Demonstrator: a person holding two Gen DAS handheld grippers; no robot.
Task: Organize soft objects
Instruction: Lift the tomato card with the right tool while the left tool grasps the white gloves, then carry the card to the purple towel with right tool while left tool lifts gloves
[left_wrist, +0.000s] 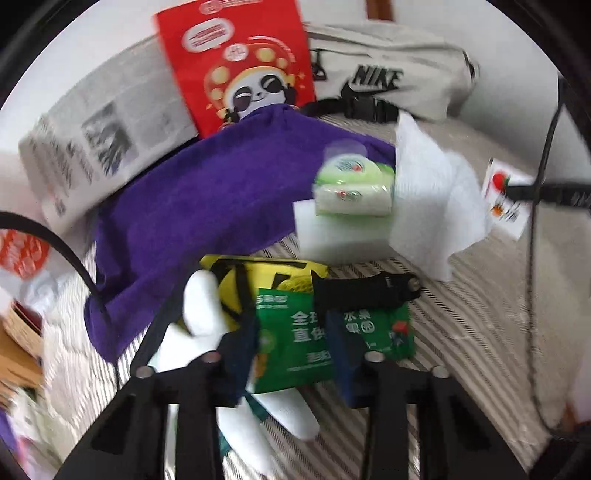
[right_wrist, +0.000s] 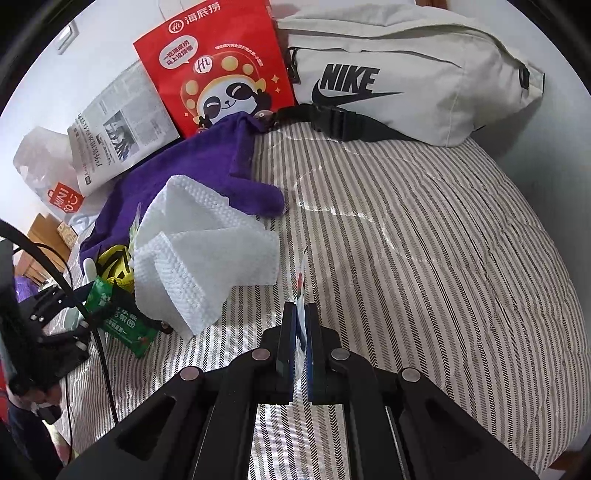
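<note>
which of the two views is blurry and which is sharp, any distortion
Left wrist view: motion-smeared, the newspaper print and purple towel edges soft. Right wrist view: sharp, the bag lettering and striped bedcover crisp. Both bend straight lines and darken at the corners.

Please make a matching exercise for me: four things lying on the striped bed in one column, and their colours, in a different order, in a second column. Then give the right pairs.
Things:
1. towel
2. Nike waist bag
3. bag with the panda picture
4. small pouch between the left gripper fingers

Colours:
A. red
B. green
C. purple
D. off-white

Right pairs: 1-C, 2-D, 3-A, 4-B
</note>
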